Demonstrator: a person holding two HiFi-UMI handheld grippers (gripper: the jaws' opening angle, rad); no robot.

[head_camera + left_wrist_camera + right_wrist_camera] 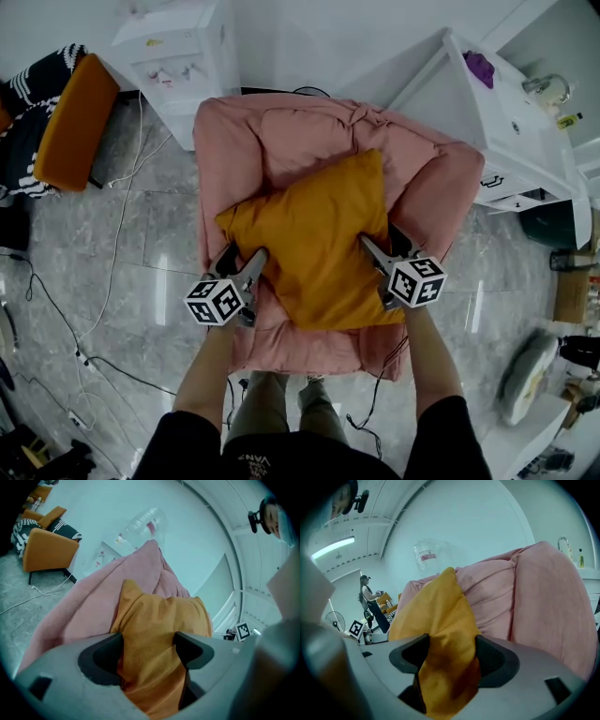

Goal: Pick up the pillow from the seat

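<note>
The pink armchair (281, 141) holds the orange pillow (319, 244) on its seat. My left gripper (247, 255) and right gripper (380, 242) straddle its side edges, jaws spread wide and not yet pinching. Next I should close both evenly, then lift.

Pink armchair (234, 169) on a grey marble floor (159, 272)
A mustard pillow (314, 244) lies on its seat, top corner against the backrest; cables (112, 262) trail over the floor beside it.

No text I can read. Left gripper (245, 255) and right gripper (382, 240) cubes show only square markers; white print on person's dark clothing (254, 459) and water bottle (425, 552) label too blurry.
</note>
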